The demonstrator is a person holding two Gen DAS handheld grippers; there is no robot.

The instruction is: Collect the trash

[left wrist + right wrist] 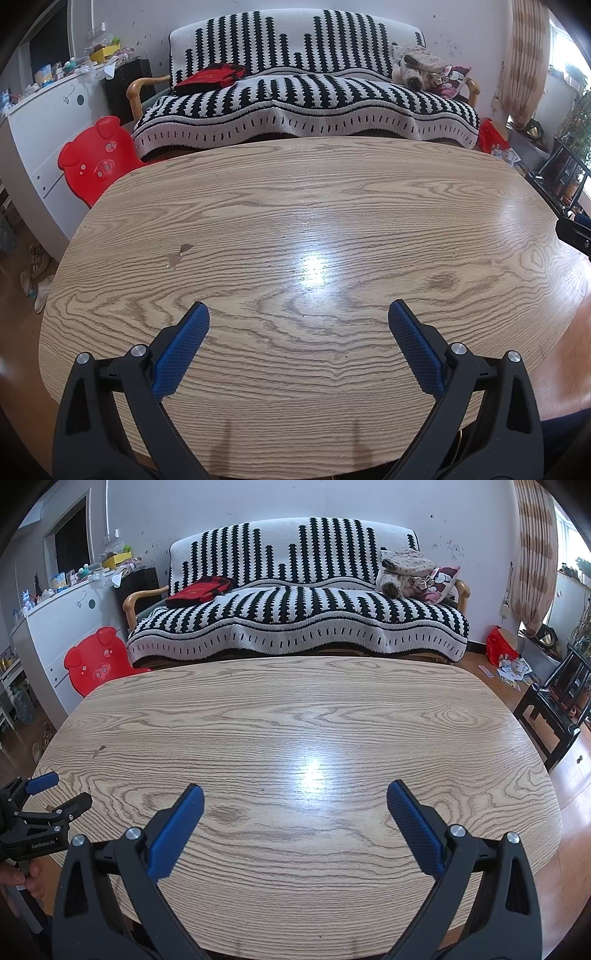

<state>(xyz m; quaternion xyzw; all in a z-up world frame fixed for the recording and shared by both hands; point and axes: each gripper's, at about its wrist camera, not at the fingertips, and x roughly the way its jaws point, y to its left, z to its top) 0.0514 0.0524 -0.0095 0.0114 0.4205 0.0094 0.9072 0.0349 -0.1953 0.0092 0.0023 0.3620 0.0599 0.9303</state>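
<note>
Left gripper (298,314): jaws spread wide, holding nothing, hanging over the near part of the table; also visible at the left edge of the right wrist view, with a hand (31,877) on its handle.
Right gripper (295,794): jaws spread wide, holding nothing, over the near part of the table; a dark part of it shows at the right edge of the left wrist view.
Table (258,229): oval wood-grain top, long axis running left to right, with a small chipped spot (179,254) left of centre and a bright glare near the middle.
Trash: no piece can be picked out on the table in either view, so its place, direction and long axis cannot be told.
Sofa (295,92): behind the table, under a black-and-white striped cover.
Chair (94,158): red, pig-faced, beside the table's far left edge.
</note>
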